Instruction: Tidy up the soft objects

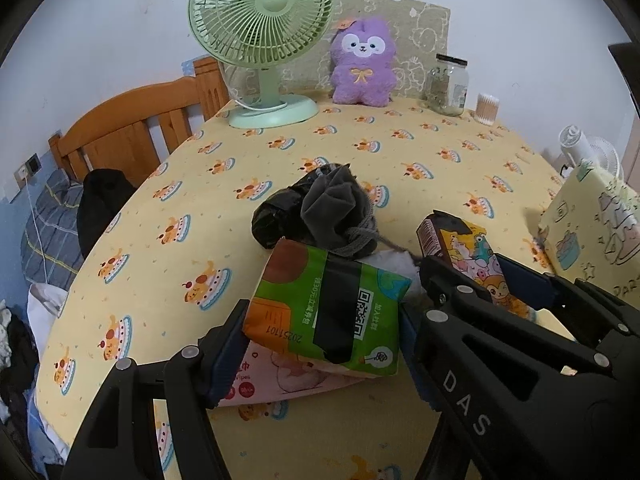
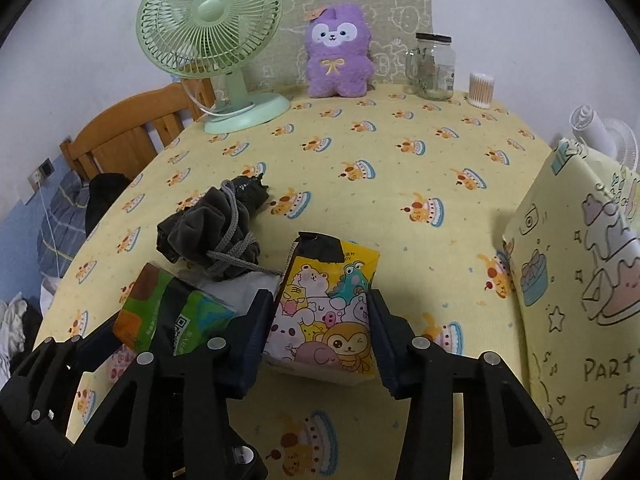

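My left gripper is shut on a green tissue pack, held over a pink wipes pack on the yellow cloth. My right gripper is shut on a yellow cartoon-animal tissue pack, just right of the green pack; the right gripper also shows in the left wrist view. A grey drawstring pouch and a black bundle lie just beyond the packs. A purple plush toy sits upright at the table's back.
A green desk fan, a glass jar and a cotton-swab tub stand along the back. A yellow cartoon gift bag stands at the right. A wooden headboard and bedding are to the left.
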